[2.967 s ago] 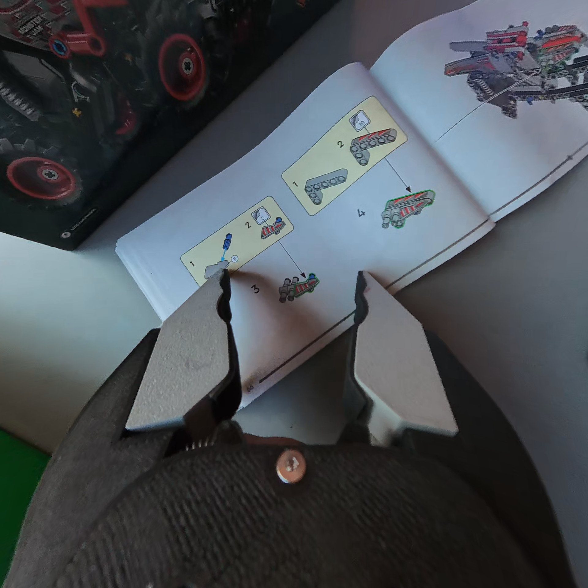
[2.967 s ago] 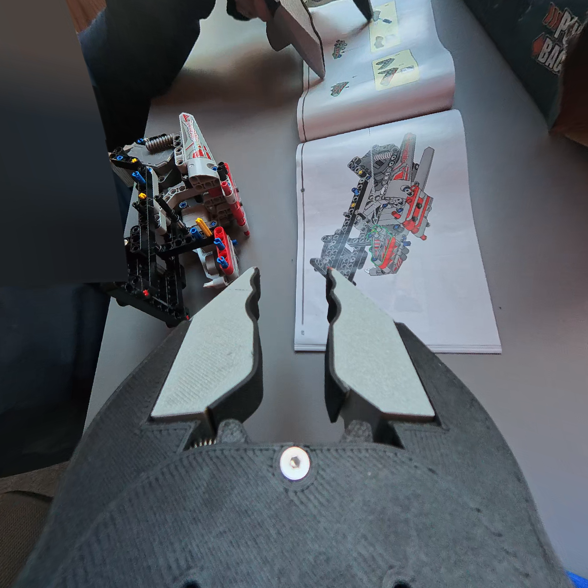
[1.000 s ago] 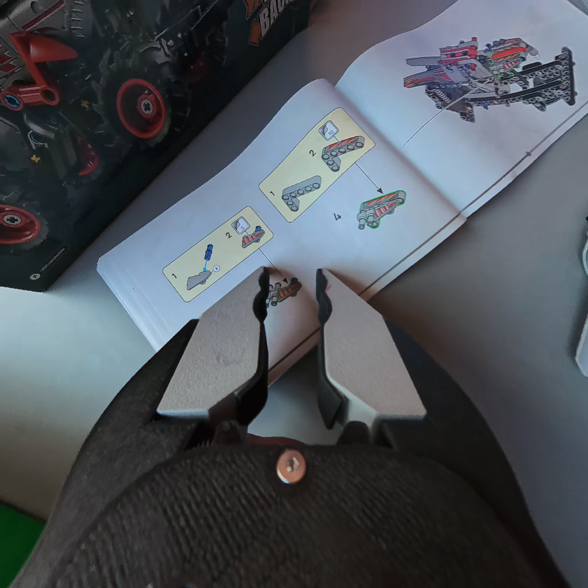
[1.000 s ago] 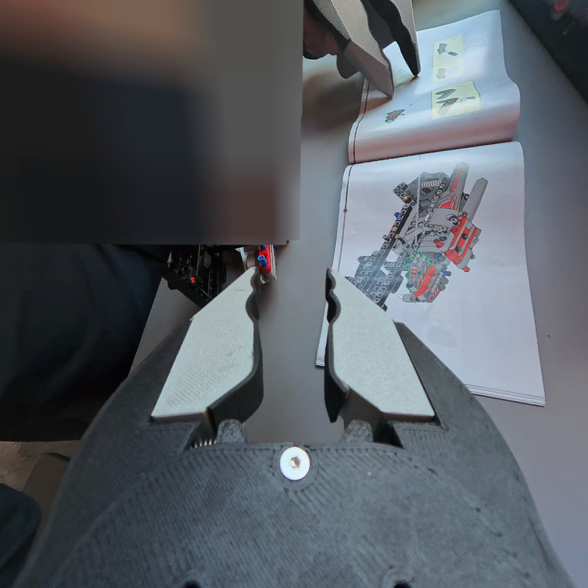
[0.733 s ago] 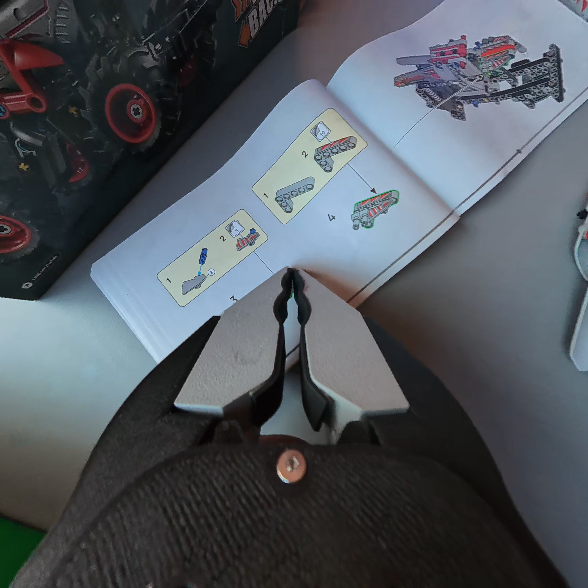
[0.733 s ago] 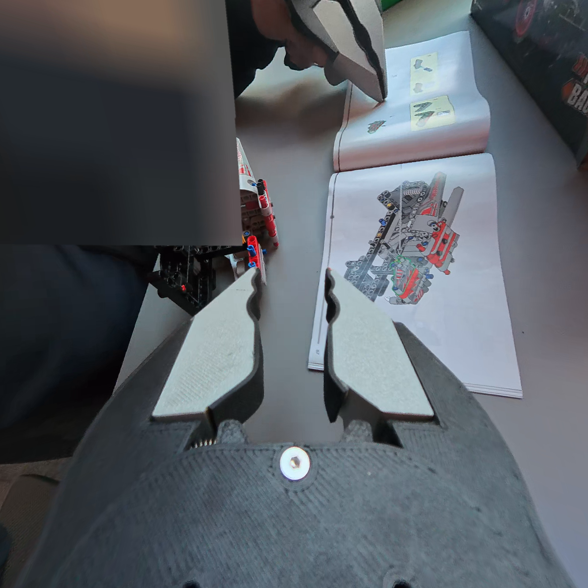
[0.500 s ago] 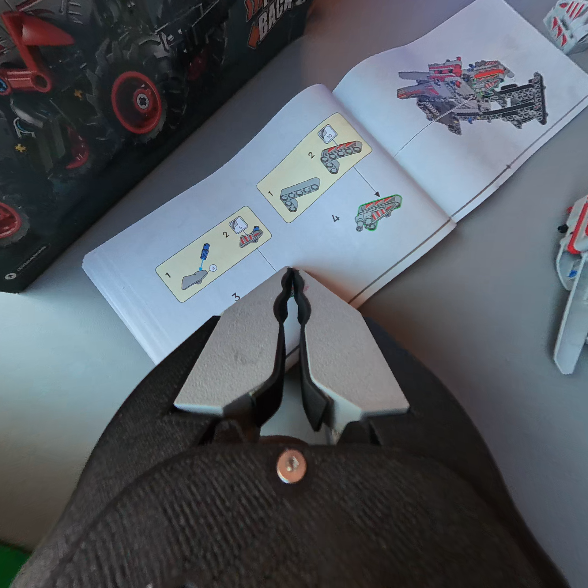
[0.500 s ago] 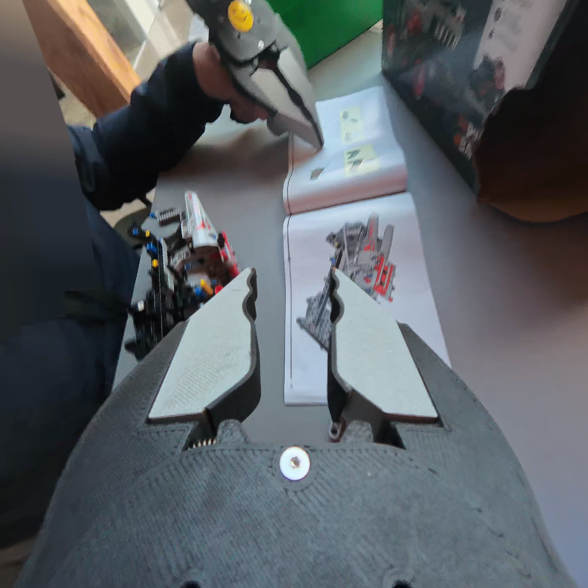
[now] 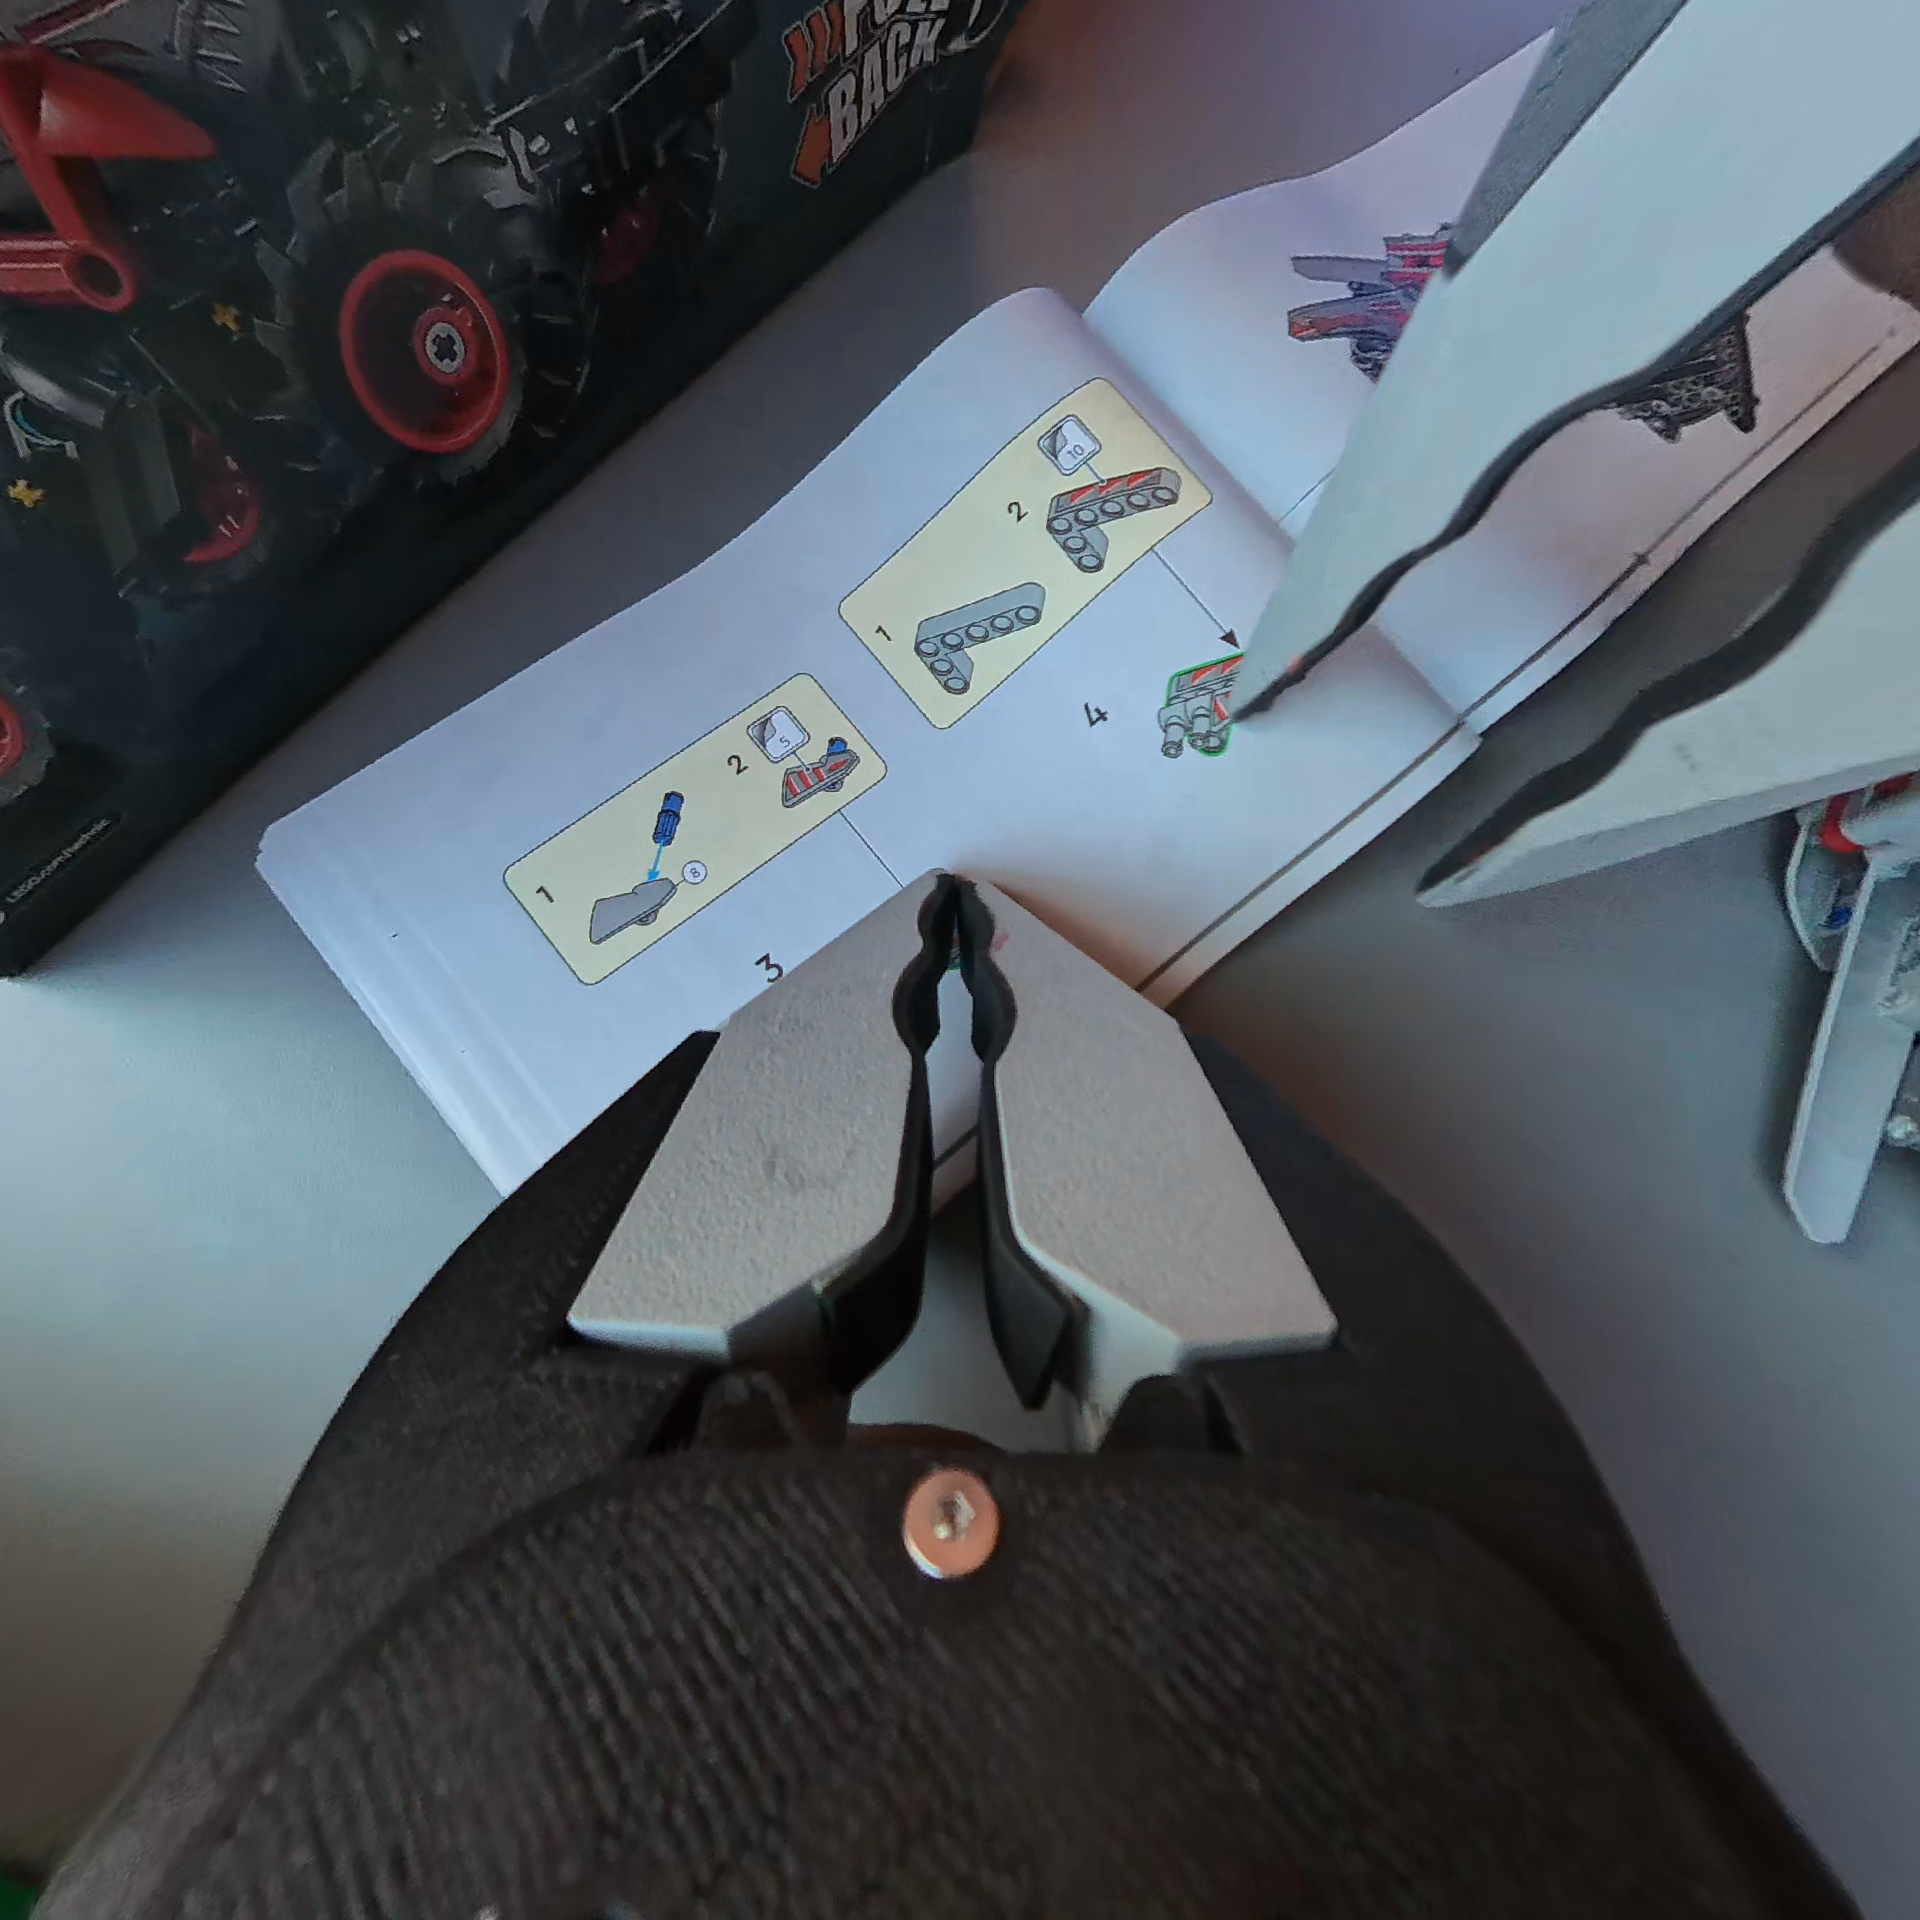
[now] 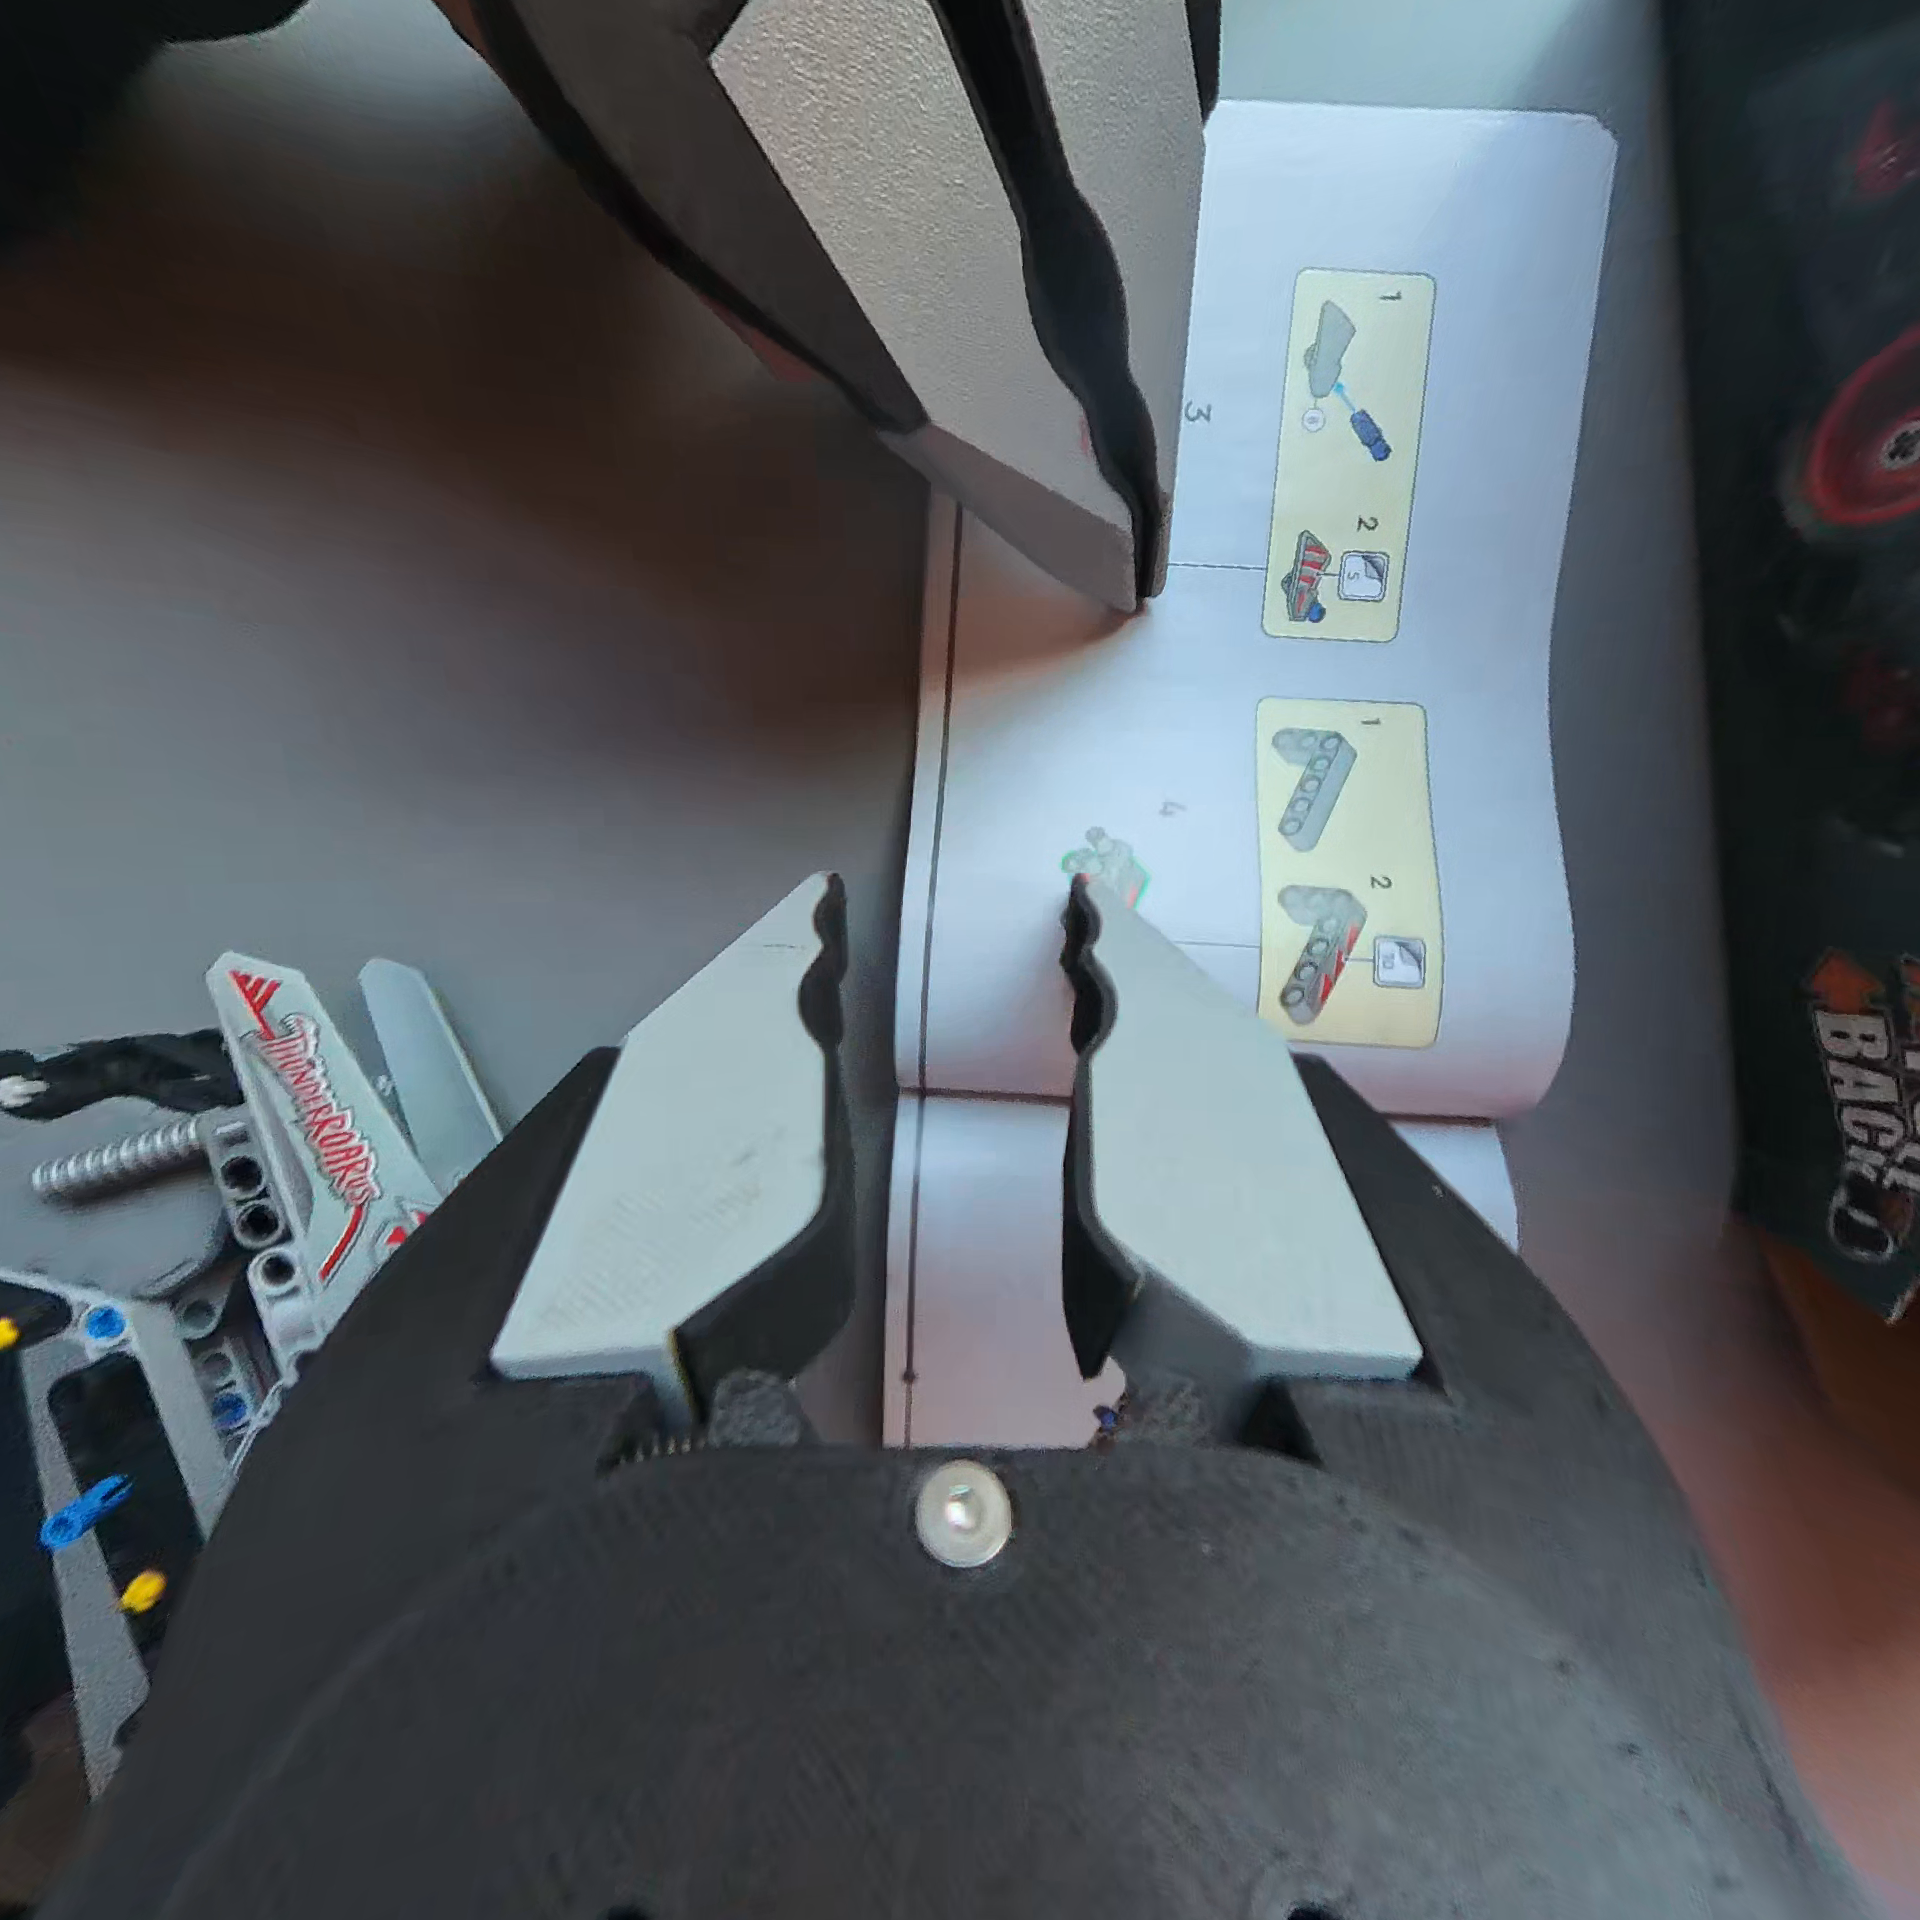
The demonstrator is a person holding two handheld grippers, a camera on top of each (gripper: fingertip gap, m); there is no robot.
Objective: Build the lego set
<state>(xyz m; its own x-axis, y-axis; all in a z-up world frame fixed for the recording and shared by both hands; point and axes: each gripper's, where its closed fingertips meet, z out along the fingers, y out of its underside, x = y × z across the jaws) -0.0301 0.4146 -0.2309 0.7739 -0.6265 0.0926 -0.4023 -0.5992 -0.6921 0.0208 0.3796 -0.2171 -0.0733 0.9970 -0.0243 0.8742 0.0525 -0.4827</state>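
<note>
Reading the step: both grippers are resting on the open instruction booklet (image 9: 727, 665), which is lying on the grey desk (image 9: 1455, 1195); judged from this, the person is checking the sub-steps rather than handling a part.

Left gripper: the left gripper (image 9: 948, 894) is pressing its tip down on the near edge of the left page, its two fingers together with nothing between them that I can make out.

Right gripper: the right gripper (image 10: 951, 904) is hovering with its fingers apart and empty; one fingertip (image 10: 1081, 904) is touching the page at the small green-outlined drawing, the other is standing over the desk just left of the booklet's edge.

Doing it well: holding the page flat with the left tip is helping, since the page is bulging upward near the spine; keeping the pointing tip light is advisable so the paper is not dragging or creasing.

Task's thing: the partly built model (image 10: 270, 1195), grey and black with red-striped panels and blue pins, is lying on the desk to the left of the right gripper, near but not touched by it.

Seen from the left: only the model's pale edge (image 9: 1849, 1039) is showing, at the far right, well apart from the left gripper.

Box: the dark set box (image 9: 312, 312) is standing just beyond the booklet.

Loose parts: none showing in either view.
</note>
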